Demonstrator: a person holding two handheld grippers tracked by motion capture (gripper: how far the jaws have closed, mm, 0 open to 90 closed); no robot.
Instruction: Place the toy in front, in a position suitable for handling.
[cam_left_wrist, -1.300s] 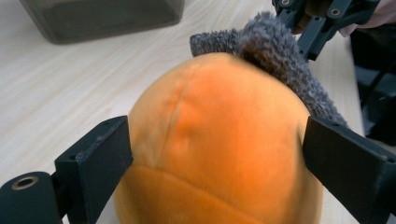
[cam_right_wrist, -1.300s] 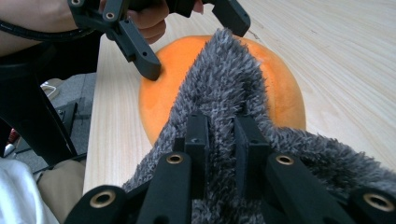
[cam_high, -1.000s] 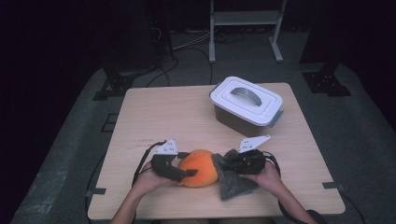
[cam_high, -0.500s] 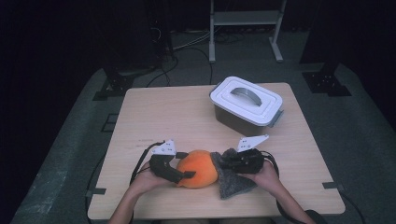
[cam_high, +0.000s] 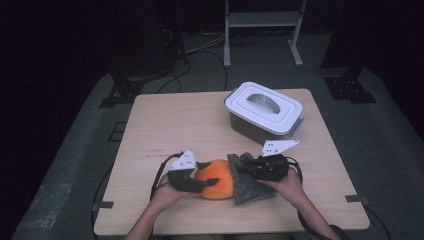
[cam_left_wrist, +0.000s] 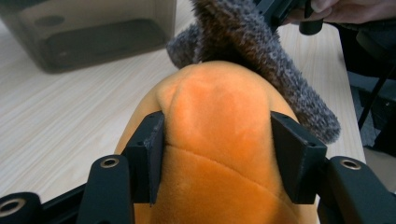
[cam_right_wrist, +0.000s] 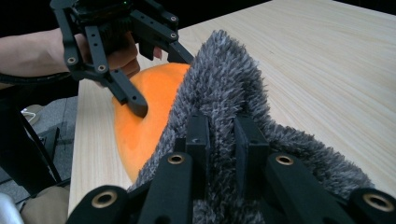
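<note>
Left gripper (cam_high: 204, 181): jaws clamp orange plush toy (cam_high: 216, 178) at table's (cam_high: 200, 120) near edge | Right gripper (cam_high: 242, 167): jaws pinch grey furry cloth (cam_high: 248, 186) touching the toy | Change: almost none; both grippers stay put | Lidded bin (cam_high: 263, 112): far right.

1. Open bare wood across the far-left part of the light wooden table (cam_high: 165, 125); free passage there.
2. Far-right quarter blocked by a grey plastic storage box with a white handled lid (cam_high: 263, 112).
3. Narrow clear lane between that box and the grey fuzzy cloth (cam_high: 247, 180).
4. Near centre crowded: round orange plush toy (cam_high: 216, 178) touching the cloth, left gripper (cam_high: 206, 175) clamped around the plush, right gripper (cam_high: 246, 166) pinching the cloth.
5. No gap between plush and cloth.
</note>
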